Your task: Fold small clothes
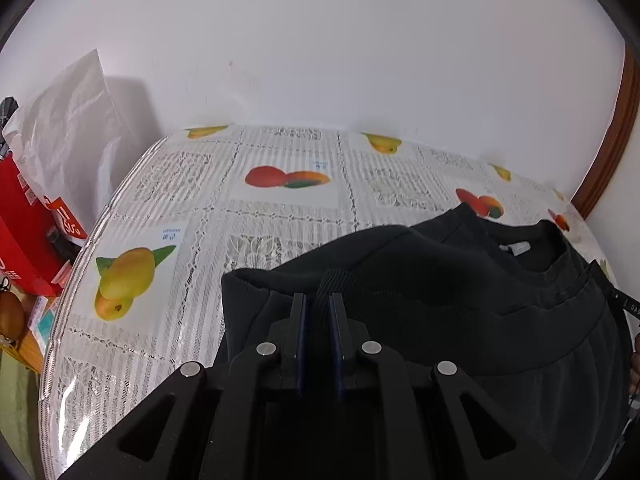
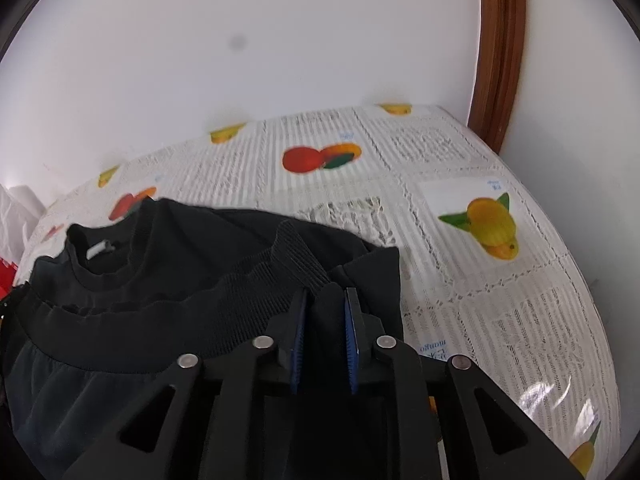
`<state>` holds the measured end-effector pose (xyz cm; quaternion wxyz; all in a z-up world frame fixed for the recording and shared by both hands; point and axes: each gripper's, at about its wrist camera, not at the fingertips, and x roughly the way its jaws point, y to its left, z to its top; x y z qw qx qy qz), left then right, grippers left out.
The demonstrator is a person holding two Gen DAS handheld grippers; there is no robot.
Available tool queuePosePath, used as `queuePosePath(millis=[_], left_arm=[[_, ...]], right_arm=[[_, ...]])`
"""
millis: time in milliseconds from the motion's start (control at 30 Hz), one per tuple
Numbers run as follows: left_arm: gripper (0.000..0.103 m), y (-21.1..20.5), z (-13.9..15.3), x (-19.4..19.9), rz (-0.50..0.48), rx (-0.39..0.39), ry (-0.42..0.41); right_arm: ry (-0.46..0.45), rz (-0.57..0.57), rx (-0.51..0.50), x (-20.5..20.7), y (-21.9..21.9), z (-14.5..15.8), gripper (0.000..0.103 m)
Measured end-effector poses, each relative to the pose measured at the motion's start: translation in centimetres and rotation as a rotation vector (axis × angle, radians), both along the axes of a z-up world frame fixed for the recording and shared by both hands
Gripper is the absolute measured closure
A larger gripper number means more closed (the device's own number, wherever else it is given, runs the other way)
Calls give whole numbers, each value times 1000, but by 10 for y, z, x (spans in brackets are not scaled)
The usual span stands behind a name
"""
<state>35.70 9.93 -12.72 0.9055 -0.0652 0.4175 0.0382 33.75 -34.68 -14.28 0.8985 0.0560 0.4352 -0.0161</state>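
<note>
You are pinching the ribbed hem (image 2: 292, 256) of the black sweatshirt (image 1: 440, 280) with both tools: left gripper (image 1: 318, 300) and right gripper (image 2: 326, 294), jaws pressed onto cloth. Be keeping both corners level and carrying the hem toward the far collar (image 2: 108, 264). The garment is lying rumpled on the near fruit-print tablecloth (image 1: 180, 200).

The garment (image 1: 440, 280) lies on the table (image 1: 280, 216) toward its near edge, its collar (image 1: 516, 248) on the far side and ribbed hem (image 2: 248, 284) folded nearer, with a paper bag (image 1: 68, 128) and box (image 1: 24, 232) beyond the table's left edge.
</note>
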Motion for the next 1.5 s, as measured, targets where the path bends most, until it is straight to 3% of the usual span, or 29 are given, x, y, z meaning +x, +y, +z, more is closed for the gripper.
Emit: queuePosePath(millis=[133, 233, 367, 467, 567, 633, 667, 800, 1200, 1400, 1500], left_arm=[[88, -1, 1, -3, -4, 10, 12], [85, -5, 1, -5, -15, 29, 17], [74, -9, 2, -10, -27, 31, 24], [62, -10, 3, -18, -41, 19, 33], [55, -12, 5, -30, -54, 67, 32], [55, -12, 4, -38, -58, 107, 40], [54, -12, 4, -43, -59, 125, 45], [52, -3, 3, -63, -62, 147, 59], [42, 17, 4, -123, -81, 97, 65], [42, 21, 0, -157, -77, 107, 66], [42, 31, -3, -173, -57, 43, 74]], right_arm=[[27, 30, -42, -10, 6, 11, 75], [-15, 84, -78, -37, 9, 22, 64], [23, 75, -168, -58, 4, 8, 64], [49, 40, -147, -65, -9, -2, 64], [43, 16, -117, -73, -16, -1, 60], [36, -5, -168, -77, -16, -3, 45], [29, -14, -201, -80, -16, -4, 43], [27, -25, -187, -94, -19, -1, 43], [27, -40, -192, -166, -15, 10, 45], [-25, -11, -264, -182, 11, 38, 51], [-65, 23, -205, -184, 31, 56, 51]])
